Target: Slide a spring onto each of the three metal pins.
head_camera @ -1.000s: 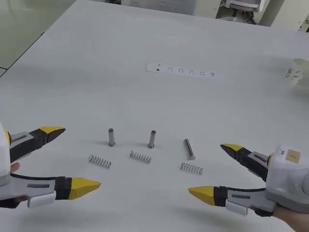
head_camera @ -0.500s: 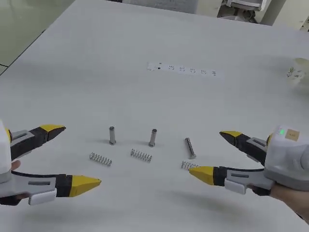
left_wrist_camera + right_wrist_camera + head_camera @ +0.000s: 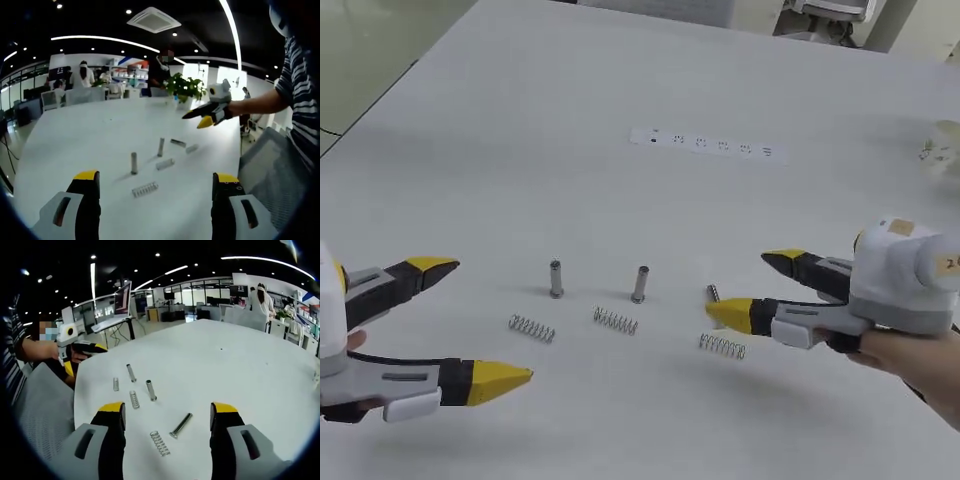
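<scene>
Nearest the person in the head view, the left gripper (image 3: 472, 320) hangs low at the left, its yellow-tipped jaws spread wide with nothing between them, well apart from the row of parts on the white table (image 3: 620, 200). The right gripper (image 3: 750, 285) is the nearer one to the work. It is likewise open and empty, and it hovers over the right end of the row, its lower jaw tip covering part of the lying pin (image 3: 712, 293). The right spring (image 3: 722, 346) lies flat on the person's side of that pin, just beside it but apart.

In the right gripper view the right spring (image 3: 160, 443) sits low between the jaws, its long axis running roughly away from the gripper, so the jaws would likely close across the coil's width. Just past it the lying pin (image 3: 180, 425) slants off up and right, with what looks like its head end nearest the spring.

Farther left along the row come the middle spring (image 3: 616, 320) before the upright middle pin (image 3: 640, 284), then the left spring (image 3: 531, 328) before the upright left pin (image 3: 556, 279). No pin carries a spring yet.
</scene>
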Demonstrator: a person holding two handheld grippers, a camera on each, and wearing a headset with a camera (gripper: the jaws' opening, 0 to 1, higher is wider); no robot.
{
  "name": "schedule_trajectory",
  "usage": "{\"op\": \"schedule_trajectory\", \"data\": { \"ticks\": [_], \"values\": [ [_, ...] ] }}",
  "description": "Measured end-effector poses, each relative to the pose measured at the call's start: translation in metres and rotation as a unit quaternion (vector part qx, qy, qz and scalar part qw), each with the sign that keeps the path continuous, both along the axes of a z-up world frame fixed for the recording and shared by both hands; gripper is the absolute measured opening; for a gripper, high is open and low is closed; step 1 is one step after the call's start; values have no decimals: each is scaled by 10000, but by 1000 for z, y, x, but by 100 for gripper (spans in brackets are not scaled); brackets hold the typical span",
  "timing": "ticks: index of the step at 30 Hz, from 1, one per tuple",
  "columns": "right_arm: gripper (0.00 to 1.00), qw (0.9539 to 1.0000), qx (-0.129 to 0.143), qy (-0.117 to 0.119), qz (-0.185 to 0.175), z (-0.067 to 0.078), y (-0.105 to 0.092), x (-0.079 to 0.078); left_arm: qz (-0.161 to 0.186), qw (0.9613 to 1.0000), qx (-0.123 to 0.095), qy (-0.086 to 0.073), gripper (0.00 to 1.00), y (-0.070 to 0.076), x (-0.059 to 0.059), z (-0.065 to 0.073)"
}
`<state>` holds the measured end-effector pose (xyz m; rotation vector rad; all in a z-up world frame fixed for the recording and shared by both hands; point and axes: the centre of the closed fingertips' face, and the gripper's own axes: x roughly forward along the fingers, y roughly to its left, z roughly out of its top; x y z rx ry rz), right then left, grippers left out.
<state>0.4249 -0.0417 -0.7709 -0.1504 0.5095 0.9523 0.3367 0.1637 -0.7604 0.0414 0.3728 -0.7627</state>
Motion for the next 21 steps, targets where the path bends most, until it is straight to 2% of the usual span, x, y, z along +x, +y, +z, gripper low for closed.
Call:
{"op": "schedule_trajectory", "data": {
  "ticks": [8,11,21],
  "values": [
    [57,9990,-272,353,27,-17,4,3,12,10000,-22,11,90,1,0,-1],
    [54,9978,-368,555,-65,-25,4,6,11,10000,-17,9,90,1,0,-1],
    [40,9935,-628,925,-235,-41,2,14,33,10000,-23,9,89,2,-1,-1]
  ]
}}
